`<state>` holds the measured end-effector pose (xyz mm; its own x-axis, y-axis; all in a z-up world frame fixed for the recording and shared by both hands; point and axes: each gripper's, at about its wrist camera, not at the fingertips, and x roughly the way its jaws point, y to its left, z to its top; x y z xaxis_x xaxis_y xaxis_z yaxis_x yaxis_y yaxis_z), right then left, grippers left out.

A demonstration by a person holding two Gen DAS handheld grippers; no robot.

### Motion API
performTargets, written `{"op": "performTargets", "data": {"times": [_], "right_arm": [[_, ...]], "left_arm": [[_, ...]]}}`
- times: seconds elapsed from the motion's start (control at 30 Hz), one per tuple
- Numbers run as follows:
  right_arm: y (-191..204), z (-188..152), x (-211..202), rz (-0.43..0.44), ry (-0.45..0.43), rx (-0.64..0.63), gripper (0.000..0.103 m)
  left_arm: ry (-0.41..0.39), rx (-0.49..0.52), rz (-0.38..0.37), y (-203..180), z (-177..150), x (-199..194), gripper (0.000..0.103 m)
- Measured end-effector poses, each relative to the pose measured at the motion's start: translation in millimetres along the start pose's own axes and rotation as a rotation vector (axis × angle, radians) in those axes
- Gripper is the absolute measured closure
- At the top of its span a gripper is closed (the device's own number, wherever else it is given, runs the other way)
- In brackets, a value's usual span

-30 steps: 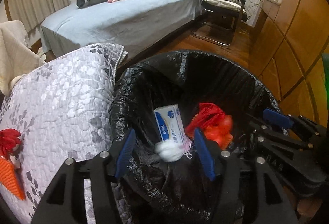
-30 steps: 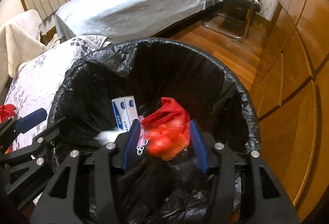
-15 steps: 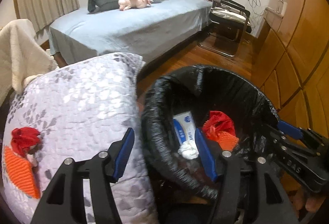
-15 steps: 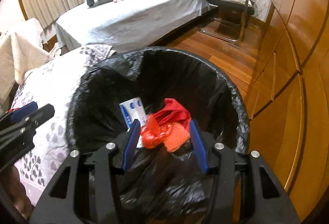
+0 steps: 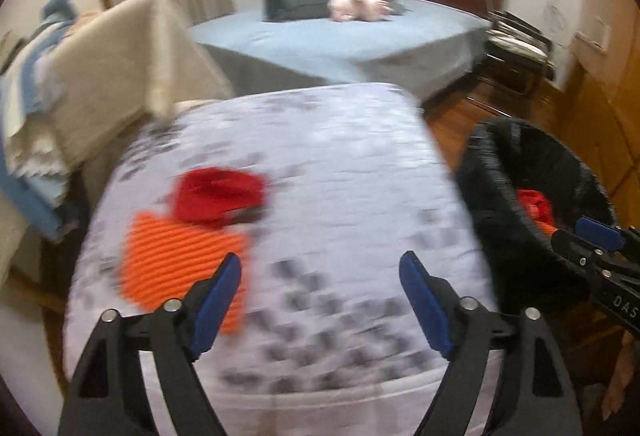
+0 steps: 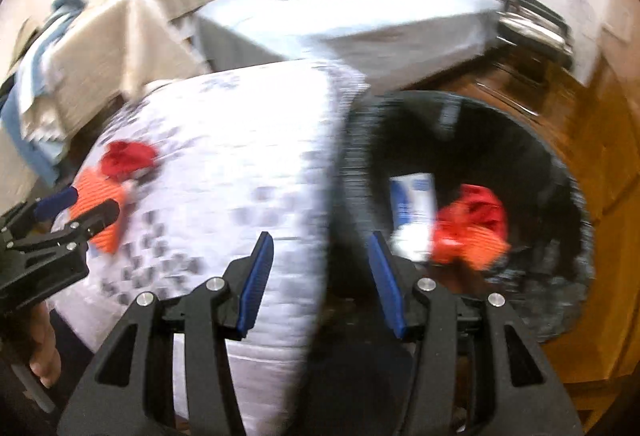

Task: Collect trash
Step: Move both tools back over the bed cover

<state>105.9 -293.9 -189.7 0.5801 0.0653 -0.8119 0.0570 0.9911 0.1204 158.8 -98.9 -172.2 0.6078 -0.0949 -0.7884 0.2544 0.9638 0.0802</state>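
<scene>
Trash is lying in two places. Toward the left of the left wrist view, a flat orange ribbed piece is sitting on the quilted cover, and a crumpled red wrapper is resting on its upper edge, touching it. At the right edge, the bin with its crinkled black liner is already holding more: in the right wrist view a red and orange mesh bundle and a white and blue carton are sitting inside, with something white and soft below the carton.

By the look of it, the step in hand is the reach for the next pieces, with both grippers hanging over the cover rather than the bin. The left gripper is opening its jaws, nothing between them, low in the frame just right of the orange piece. The right gripper is holding its jaws partly apart and empty, straddling the cover's edge and the bin's rim at lower centre.

The next move probably calls for the left jaws to swing left and drop over the red wrapper or the orange piece. Both look thin and light; the flat orange one may need pinching at an edge, since the padded, stitched cover beneath is likely to give. Motion blur is softening all fine detail.
</scene>
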Motion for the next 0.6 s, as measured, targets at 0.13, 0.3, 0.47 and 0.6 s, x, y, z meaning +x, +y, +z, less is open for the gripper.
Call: {"op": "performTargets", "data": {"times": [0.13,0.3,0.47,0.6], "right_arm": [[58.3,1.1,12.8,0.074,-0.009,-0.055,0.054],[123.1,-1.5,29.9,0.133,-0.006,-0.127,0.051],[169.7,0.1,41.9,0.172,-0.021,-0.163,0.048],[195.8,1.5,56.0,0.179,-0.029,-0.188,0.043]], "left_arm": [[-0.021,-0.083,0.088,69.8,-15.5,-13.9,0.019],[-0.032,-0.157,0.130,136.3,-35.8,-18.5,0.018],[-0.043,-0.169,0.168,173.3,-57.7,-15.5,0.015],[-0.067,-0.160,0.181,187.5,-67.8,-12.8,0.015]]}}
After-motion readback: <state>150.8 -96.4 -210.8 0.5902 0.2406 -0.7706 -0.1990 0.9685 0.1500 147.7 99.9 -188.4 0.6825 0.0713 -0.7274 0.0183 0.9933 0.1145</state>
